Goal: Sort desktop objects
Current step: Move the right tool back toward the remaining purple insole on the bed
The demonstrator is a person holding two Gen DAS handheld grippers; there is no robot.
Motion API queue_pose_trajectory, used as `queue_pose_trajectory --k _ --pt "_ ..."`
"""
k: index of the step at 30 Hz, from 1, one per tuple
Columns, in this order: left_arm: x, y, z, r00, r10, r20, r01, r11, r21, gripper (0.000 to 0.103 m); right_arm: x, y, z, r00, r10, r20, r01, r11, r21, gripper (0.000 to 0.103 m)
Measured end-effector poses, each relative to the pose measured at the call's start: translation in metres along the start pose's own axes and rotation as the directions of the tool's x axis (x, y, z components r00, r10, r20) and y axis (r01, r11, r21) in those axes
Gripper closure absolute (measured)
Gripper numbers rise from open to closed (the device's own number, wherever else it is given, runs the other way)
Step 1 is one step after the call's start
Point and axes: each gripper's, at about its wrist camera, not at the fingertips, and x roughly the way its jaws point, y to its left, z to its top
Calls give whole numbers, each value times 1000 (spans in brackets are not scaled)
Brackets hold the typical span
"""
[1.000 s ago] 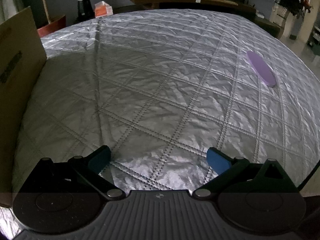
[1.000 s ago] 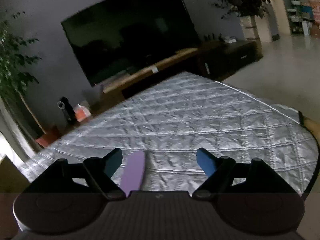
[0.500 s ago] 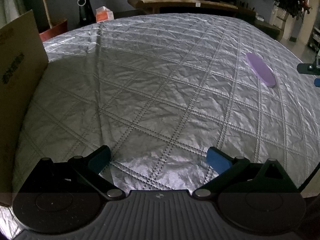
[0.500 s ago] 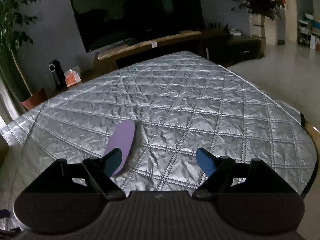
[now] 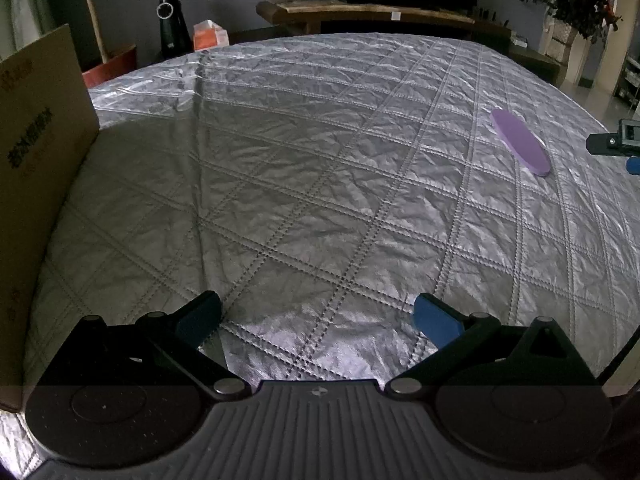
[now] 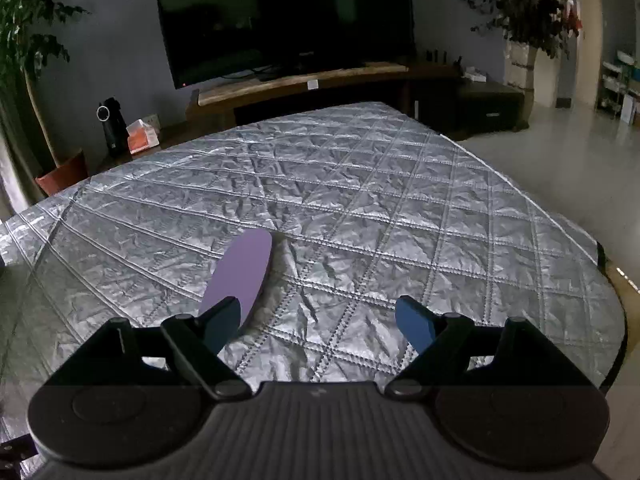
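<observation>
Lying flat on the silver quilted cover [image 6: 360, 208] of the desk, a purple oval pad [image 6: 240, 276] is seen just ahead of the right claw [image 6: 320, 322]. The pad's near end is hidden behind the claw's left fingertip [image 6: 222, 322], while the right fingertip [image 6: 414, 322] stands well apart from it over bare cover. The right claw's jaws are spread wide and are opening further; only a sliver of the pad falls within the gap, and no pad of the claw is seen pressing on it. Whether the left fingertip touches the purple pad cannot be told.

From the left wrist view, the same purple oval pad [image 5: 520, 142] is found far off toward the right side of the desk, with part of the right claw's dark body showing at the frame's right edge just beside it. The left claw [image 5: 318, 316] is held wide over the near part of the cover, nothing lying between its blue fingertips [image 5: 434, 320].

A brown cardboard box [image 5: 40, 160] with printed lettering is stood upright at the left edge of the desk. Beyond the desk, a large dark television [image 6: 280, 20] is set on a low wooden stand [image 6: 300, 82], and a potted plant [image 6: 528, 12] is placed to the right of it. A black device and an orange tissue box [image 6: 140, 136] are seen near the far left corner.
</observation>
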Motion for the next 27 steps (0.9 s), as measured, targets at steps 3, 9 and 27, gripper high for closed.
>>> queue_pose_trajectory --k 3,9,27 --pt "0 0 -1 1000 1 3 -1 1000 0 0 1 1 0 1000 -14 2 14 1000 -13 18" --pt "0 0 -2 1000 4 10 -4 1000 -3 0 4 6 0 997 -76 3 76 996 -49 17" --pt "-1 -1 -4 1000 10 24 -10 1000 -4 0 12 20 1 998 -61 -4 61 996 -62 15"
